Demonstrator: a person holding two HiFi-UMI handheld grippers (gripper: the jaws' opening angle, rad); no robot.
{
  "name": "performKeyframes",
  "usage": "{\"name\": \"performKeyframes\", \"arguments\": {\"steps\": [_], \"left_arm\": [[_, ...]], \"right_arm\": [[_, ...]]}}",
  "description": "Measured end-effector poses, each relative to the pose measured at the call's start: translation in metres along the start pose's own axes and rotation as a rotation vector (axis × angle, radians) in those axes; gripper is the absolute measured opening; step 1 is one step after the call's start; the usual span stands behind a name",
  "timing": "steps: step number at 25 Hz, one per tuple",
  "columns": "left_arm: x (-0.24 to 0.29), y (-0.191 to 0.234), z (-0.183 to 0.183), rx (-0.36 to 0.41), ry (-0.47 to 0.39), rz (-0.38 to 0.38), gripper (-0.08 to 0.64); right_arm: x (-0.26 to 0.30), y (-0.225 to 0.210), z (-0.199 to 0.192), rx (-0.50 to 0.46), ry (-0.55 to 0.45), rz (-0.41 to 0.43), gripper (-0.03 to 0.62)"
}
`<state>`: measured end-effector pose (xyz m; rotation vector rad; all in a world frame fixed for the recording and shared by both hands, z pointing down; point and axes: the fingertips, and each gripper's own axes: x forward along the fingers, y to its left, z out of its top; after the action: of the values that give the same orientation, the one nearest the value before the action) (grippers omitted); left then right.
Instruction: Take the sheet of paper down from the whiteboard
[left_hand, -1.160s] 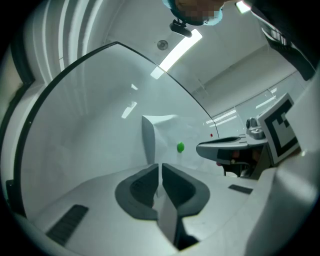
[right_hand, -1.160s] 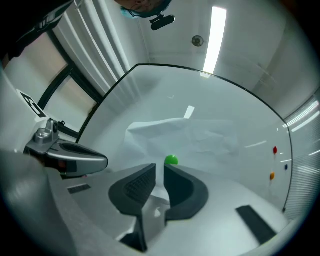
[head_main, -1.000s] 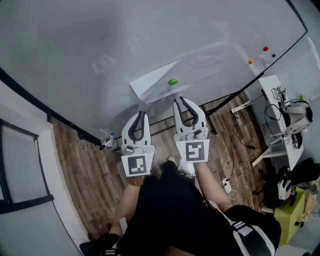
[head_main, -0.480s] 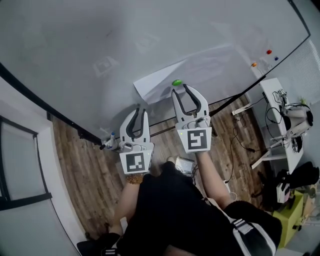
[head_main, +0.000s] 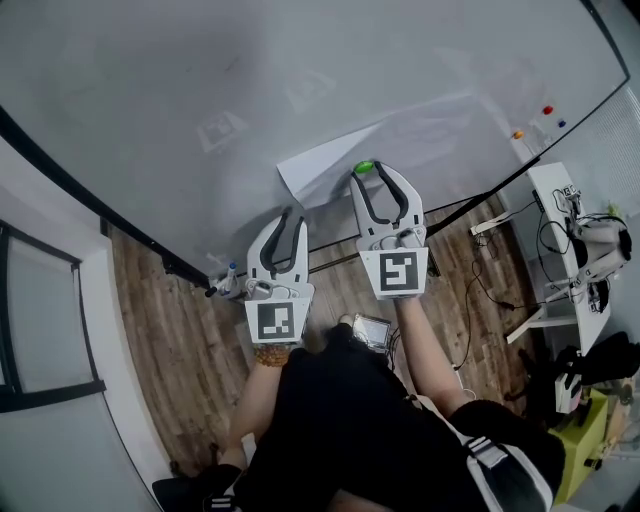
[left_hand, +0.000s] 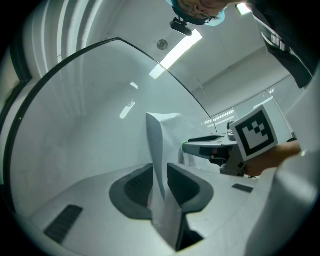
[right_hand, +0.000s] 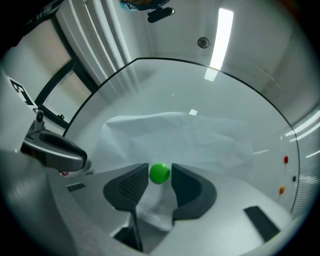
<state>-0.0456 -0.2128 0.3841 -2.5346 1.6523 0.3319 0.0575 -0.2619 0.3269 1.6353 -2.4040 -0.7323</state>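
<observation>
On the whiteboard (head_main: 200, 80) I see the sheet of paper (head_main: 430, 135), held near its lower edge by a green magnet (head_main: 364, 167). The head view puts my right gripper (head_main: 380, 178) at that magnet. Only its own view shows the jaws opening, with the magnet between them. My left gripper (head_main: 287, 216) sits left of the magnet, and its view shows the jaws clamped on the paper's loose edge, which bows off the board.

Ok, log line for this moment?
left tool: shut on sheet of paper | right tool: jaws opening, green magnet between them | sheet of paper: on whiteboard
</observation>
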Motion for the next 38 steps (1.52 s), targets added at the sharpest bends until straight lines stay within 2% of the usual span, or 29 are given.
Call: {"name": "performKeyframes", "arguments": {"steps": [7, 12, 23, 25, 38], "left_arm": [[0.003, -0.004, -0.002, 0.006, 0.004, -0.015, 0.083], [0.007, -0.005, -0.008, 0.024, 0.037, -0.032, 0.084], [0.015, -0.005, 0.007, 0.022, -0.003, -0.040, 0.086], [0.017, -0.006, 0.008, 0.034, -0.007, -0.052, 0.087], [0.033, -0.019, 0.019, -0.009, -0.041, -0.147, 0.110]], "right_arm": [[0.002, 0.001, -0.002, -0.004, 0.015, 0.005, 0.143], [0.003, 0.000, -0.005, 0.015, 0.015, -0.002, 0.126], [0.003, -0.001, -0.004, 0.013, 0.018, -0.004, 0.123], [0.003, -0.001, -0.004, 0.013, 0.014, -0.004, 0.123], [0.006, 0.002, -0.005, 0.021, 0.020, 0.000, 0.124]]}}
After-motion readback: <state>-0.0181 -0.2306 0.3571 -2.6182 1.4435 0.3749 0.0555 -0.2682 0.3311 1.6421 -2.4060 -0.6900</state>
